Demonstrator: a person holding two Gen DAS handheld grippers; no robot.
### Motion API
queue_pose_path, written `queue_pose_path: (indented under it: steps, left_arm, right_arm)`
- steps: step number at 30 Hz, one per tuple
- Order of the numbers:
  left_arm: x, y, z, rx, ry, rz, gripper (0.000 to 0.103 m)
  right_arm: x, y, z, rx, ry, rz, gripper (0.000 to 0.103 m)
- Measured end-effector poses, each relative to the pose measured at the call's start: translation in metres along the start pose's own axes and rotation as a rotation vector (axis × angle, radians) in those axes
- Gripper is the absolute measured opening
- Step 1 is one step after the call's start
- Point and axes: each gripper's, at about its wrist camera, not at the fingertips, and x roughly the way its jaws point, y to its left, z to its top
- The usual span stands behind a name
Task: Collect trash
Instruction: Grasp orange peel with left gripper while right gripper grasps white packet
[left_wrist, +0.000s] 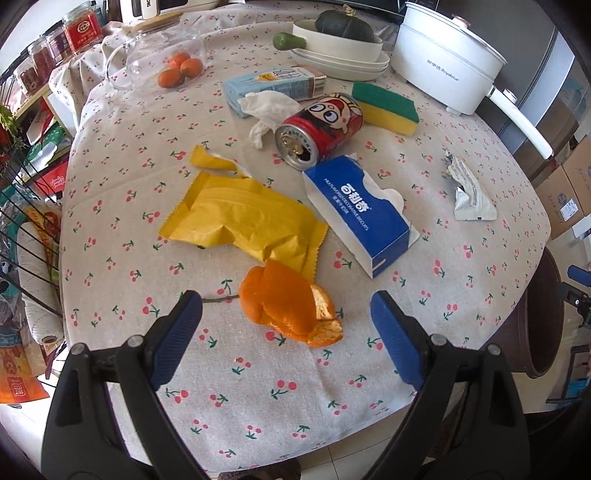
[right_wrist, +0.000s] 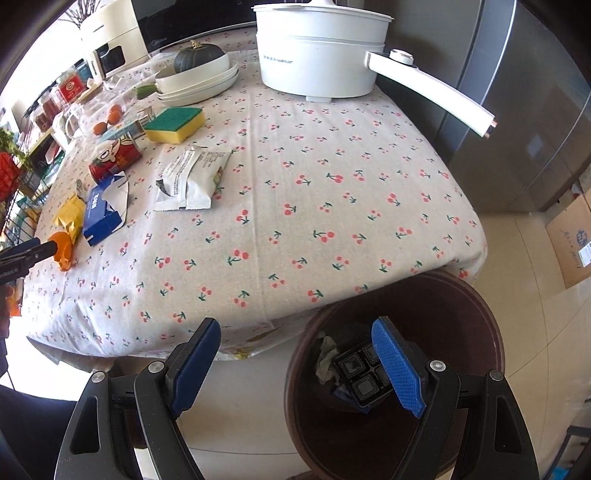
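Left gripper (left_wrist: 286, 308) hangs spread wide and empty over the curled, waxy orange peel (left_wrist: 290, 304) on the cherry-print tablecloth (left_wrist: 229, 387), crinkly yellow wrapper (left_wrist: 243, 221) just behind it. Only the right wrist view shows inside the round brown bin (right_wrist: 480, 332) tucked under the table edge, holding a black plastic tray (right_wrist: 364, 376). Right gripper (right_wrist: 299, 360) sits above it, released, with clear cloth beyond.

On the white pot (left_wrist: 443, 55) we read "Royalstar" after some Chinese characters. Below it on the table, the blue box (left_wrist: 360, 214) bears large white Chinese characters and a small line ending in "BISCUITS". Other labels around the pot stay unreadable.
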Motion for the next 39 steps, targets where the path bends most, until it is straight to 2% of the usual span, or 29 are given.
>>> queue_pose_path:
  steps: [3, 6, 8, 9, 11, 14, 17, 23, 30, 39]
  left_arm:
    - [0.013, 0.002, 0.001, -0.011, 0.022, 0.003, 0.092]
    - [0.021, 0.001, 0.001, -0.023, 0.039, -0.004, 0.087]
    - [0.026, -0.001, 0.001, -0.031, 0.055, -0.01, 0.073]
    - [0.027, -0.003, 0.001, -0.032, 0.059, -0.003, 0.072]
    - [0.026, -0.005, 0.002, -0.025, 0.061, -0.002, 0.055]
    - [0.024, -0.004, 0.002, -0.022, 0.057, -0.006, 0.04]
    - [0.017, 0.0, 0.0, -0.018, 0.047, -0.021, 0.031]
    - [-0.007, 0.004, -0.005, -0.011, 0.011, -0.081, 0.024]
    - [-0.029, 0.014, 0.001, -0.022, -0.059, -0.115, 0.023]
    - [-0.029, 0.018, 0.01, -0.027, -0.068, -0.118, 0.023]
  right_arm:
    - [0.005, 0.011, 0.004, -0.014, 0.007, 0.003, 0.086]
    - [0.008, 0.018, 0.007, -0.02, 0.014, 0.004, 0.086]
    - [0.01, 0.022, 0.009, -0.022, 0.016, 0.005, 0.086]
    - [0.011, 0.024, 0.009, -0.022, 0.017, 0.005, 0.086]
    - [0.012, 0.027, 0.011, -0.021, 0.016, 0.007, 0.086]
    - [0.012, 0.033, 0.015, -0.018, 0.01, 0.011, 0.086]
    - [0.014, 0.042, 0.019, -0.02, 0.006, 0.023, 0.086]
    - [0.027, 0.06, 0.037, -0.033, 0.016, 0.051, 0.086]
    - [0.056, 0.078, 0.076, 0.038, 0.025, 0.112, 0.086]
    - [0.105, 0.1, 0.111, 0.098, 0.018, 0.088, 0.087]
